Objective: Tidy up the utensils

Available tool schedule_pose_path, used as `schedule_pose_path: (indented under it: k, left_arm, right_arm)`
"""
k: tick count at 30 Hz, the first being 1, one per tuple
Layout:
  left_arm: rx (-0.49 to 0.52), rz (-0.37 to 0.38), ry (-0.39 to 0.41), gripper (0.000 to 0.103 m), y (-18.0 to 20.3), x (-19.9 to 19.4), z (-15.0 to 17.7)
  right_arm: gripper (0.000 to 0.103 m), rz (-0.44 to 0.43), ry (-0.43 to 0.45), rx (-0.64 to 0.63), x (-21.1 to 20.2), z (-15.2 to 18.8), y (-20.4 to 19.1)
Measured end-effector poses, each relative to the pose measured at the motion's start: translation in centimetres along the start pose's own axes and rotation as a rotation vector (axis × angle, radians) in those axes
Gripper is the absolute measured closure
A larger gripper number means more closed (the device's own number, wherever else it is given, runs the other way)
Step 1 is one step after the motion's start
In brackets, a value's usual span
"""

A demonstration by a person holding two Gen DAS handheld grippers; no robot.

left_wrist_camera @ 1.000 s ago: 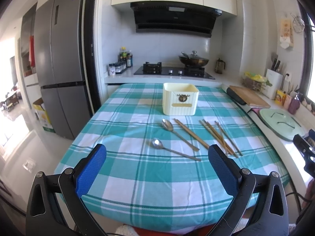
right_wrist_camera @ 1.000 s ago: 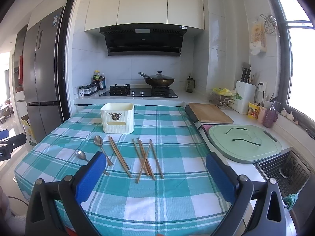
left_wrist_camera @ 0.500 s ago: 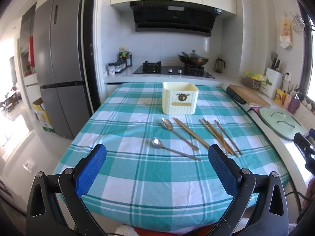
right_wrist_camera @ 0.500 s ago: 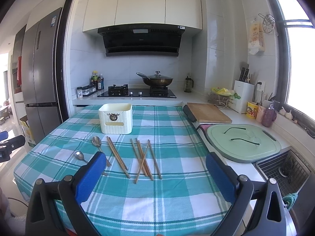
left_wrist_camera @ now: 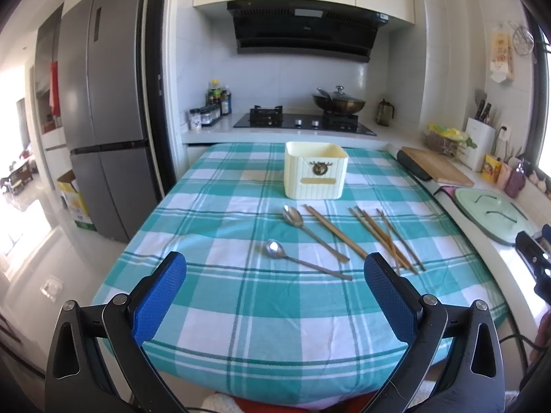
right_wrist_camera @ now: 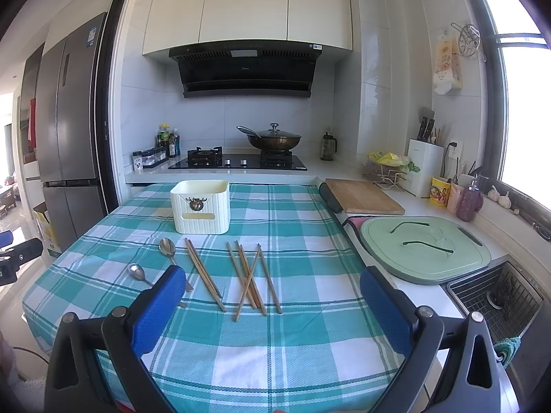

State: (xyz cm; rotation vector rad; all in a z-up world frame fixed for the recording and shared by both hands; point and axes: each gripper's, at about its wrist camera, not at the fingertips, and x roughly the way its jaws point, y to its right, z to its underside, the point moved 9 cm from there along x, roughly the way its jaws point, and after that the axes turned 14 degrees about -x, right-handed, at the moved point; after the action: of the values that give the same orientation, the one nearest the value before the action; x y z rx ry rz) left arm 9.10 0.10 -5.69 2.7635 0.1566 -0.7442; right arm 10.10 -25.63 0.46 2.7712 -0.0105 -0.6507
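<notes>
A cream utensil box (left_wrist_camera: 315, 169) stands on the teal checked tablecloth (left_wrist_camera: 241, 292); it also shows in the right wrist view (right_wrist_camera: 200, 211). In front of it lie two metal spoons (left_wrist_camera: 303, 262) (right_wrist_camera: 168, 250) and several wooden chopsticks (left_wrist_camera: 382, 235) (right_wrist_camera: 248, 275). My left gripper (left_wrist_camera: 275, 296) is open and empty above the table's near edge. My right gripper (right_wrist_camera: 272, 304) is open and empty, near the chopsticks' close ends.
A stove with a lidded wok (right_wrist_camera: 272, 137) is behind the table. A wooden board (right_wrist_camera: 361, 196), a green lid (right_wrist_camera: 423, 247) and a sink (right_wrist_camera: 499, 296) lie along the right counter. A fridge (left_wrist_camera: 103, 110) stands at the left.
The right wrist view has shifted slightly to the right and forward. The left gripper has barely moved. Nothing on the table has moved.
</notes>
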Motion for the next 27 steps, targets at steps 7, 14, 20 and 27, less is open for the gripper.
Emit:
schedule_pose_path:
  k: [7,14,20,27]
  left_arm:
    - [0.000,0.000,-0.001,0.000,-0.10,0.29,-0.07]
    - [0.000,0.001,-0.001,0.000,-0.14,0.28,-0.10]
    - [0.000,0.001,-0.002,0.000,-0.16,0.30,-0.11]
    - [-0.001,0.001,-0.002,0.000,-0.28,0.44,0.02]
  right_arm:
    - [0.000,0.001,-0.003,-0.001,0.23,0.01,-0.02]
    - [0.000,0.000,-0.005,0.000,0.27,0.02,0.01]
    - [0.000,-0.001,-0.007,0.000,0.40,0.06,0.08]
    - [0.000,-0.001,-0.009,-0.001,0.38,0.16,0.07]
